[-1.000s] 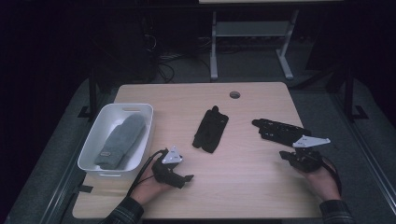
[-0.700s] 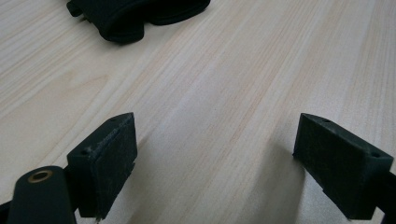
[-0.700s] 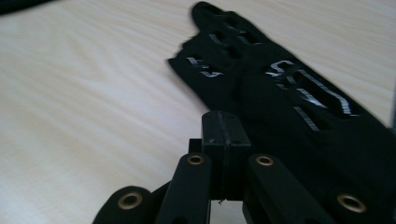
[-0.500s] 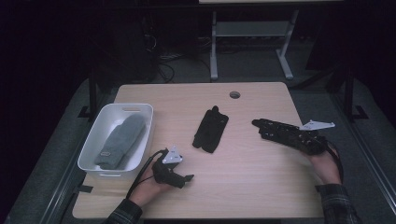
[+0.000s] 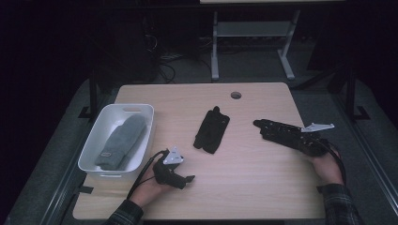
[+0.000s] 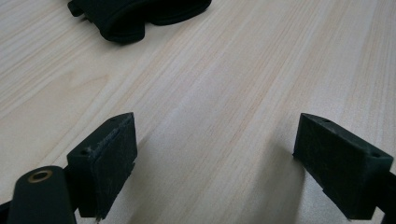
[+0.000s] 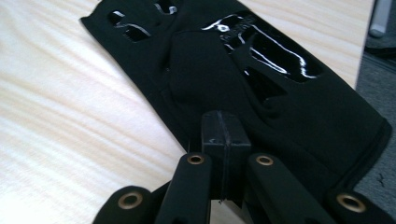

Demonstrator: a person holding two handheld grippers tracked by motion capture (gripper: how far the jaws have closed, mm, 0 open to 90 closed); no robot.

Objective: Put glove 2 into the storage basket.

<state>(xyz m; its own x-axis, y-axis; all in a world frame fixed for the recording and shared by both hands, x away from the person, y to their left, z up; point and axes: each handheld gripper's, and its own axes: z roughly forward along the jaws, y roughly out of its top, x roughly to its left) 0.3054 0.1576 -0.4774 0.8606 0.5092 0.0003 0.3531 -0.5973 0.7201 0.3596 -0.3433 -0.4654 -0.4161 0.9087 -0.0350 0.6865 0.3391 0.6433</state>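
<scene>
Right tongs (image 5: 265, 125) sit at the right side of the surface (image 5: 253, 183), jaws pressed fully together with nothing visibly pinched between them. They lie low over a black glove (image 7: 261, 79) with glossy patches; in the right gripper view the joined tips rest on or just above the glove's cloth, cannot tell which. The glove spreads ahead of and to both sides of these tongs, its far end toward the middle of the surface. In the high view the glove (image 5: 281, 132) runs under the right tongs, and the right hand (image 5: 326, 166) holds the grip near the surface's right edge.

Left tongs (image 6: 215, 154) are wide open with nothing between the jaws, just bare wood. They sit low near the front of the surface, held by the left hand (image 5: 152, 187); in the high view the left tongs (image 5: 187, 179) point right.

A second black glove (image 5: 212, 131) lies flat ahead of the left tongs, well apart from them, and well left of the right tongs; its edge shows at the top of the left gripper view (image 6: 135, 16).

A white tub (image 5: 94, 154) stands left of the left tongs, near them, with a grey mitten (image 5: 122, 140) lying inside.
</scene>
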